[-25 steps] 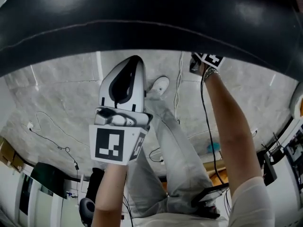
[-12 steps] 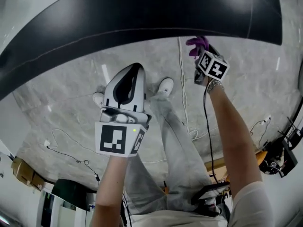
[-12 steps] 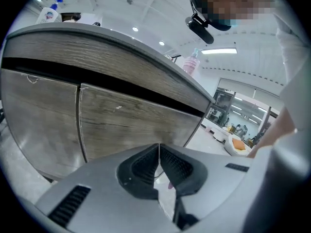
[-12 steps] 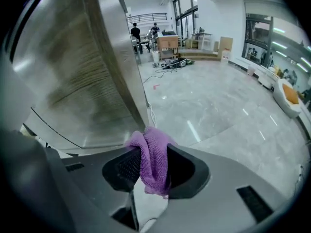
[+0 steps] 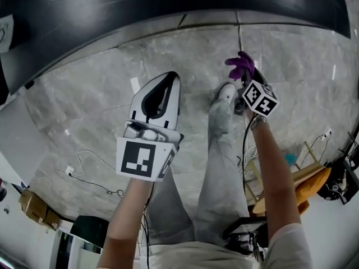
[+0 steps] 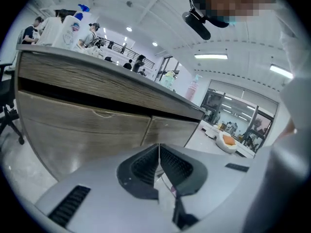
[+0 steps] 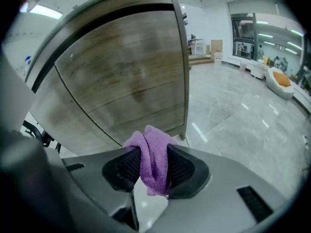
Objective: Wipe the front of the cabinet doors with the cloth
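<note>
Item: left gripper (image 6: pixel 159 160), white-and-grey body with a square-marker cube, held over the grey marbled floor (image 5: pixel 84 94); its black ribbed jaws are pressed together with nothing between them, pointing toward two wood-grain cabinet doors (image 6: pixel 87 130) that sit side by side under a dark recess. Item: right gripper (image 7: pixel 154 168), same build, jaws clamped on a bunched purple microfibre cloth (image 7: pixel 153 154); the cloth fills the gap between the jaws and bulges past their tips. In the right gripper view the cloth faces a wood-grain door panel close ahead. In the head view it is short of the dark surface (image 5: pixel 168 4) above the cabinet, with a band of floor showing between them. Item: the person's white shoe (image 5: pixel 226 92) and grey trouser leg, on the floor between the two grippers, just beside the right one. Item: thin cables lying loose on the floor behind the left gripper.
</note>
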A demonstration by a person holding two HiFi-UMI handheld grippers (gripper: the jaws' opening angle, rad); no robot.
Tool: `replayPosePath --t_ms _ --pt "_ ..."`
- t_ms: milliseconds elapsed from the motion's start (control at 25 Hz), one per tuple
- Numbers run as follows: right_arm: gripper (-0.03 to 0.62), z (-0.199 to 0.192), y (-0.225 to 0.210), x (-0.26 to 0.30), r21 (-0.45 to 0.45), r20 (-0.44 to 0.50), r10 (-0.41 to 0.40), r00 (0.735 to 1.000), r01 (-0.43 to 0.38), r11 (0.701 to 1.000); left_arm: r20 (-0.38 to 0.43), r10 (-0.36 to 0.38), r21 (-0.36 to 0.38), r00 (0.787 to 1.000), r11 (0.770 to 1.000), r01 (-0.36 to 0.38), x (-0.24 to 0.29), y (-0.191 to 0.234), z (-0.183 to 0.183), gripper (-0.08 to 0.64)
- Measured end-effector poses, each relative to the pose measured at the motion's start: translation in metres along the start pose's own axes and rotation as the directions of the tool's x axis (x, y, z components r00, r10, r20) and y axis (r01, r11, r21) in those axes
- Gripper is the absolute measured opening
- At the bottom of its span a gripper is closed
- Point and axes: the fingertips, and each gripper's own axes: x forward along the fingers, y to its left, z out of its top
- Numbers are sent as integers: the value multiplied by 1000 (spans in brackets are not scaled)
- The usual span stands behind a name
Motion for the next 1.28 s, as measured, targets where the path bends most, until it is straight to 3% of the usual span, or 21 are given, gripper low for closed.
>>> replayPosePath --t_ms 160,280,520,680,1000,1280 --pt "135 -5 71 -14 23 57 7 998 -8 1000 -14 23 14 1000 1000 -23 -51 56 -2 17" --pt "135 12 132 -27 -50 128 81 988 -75 996 2 75 -9 997 997 -75 -75 87 -3 16" --pt "135 58 215 -69 -135 299 202 933 -168 977 29 154 -52 988 987 -152 -86 107 -8 17" --pt "135 89 246 -82 -200 353 273 895 -213 956 55 168 -60 984 984 -165 -83 96 -4 17" --pt "135 146 264 -106 -261 426 333 841 -238 936 122 193 -69 974 980 -186 -92 79 21 17" --pt "135 147 305 -90 -329 433 338 836 -203 922 110 173 -59 979 984 -167 -96 107 8 17"
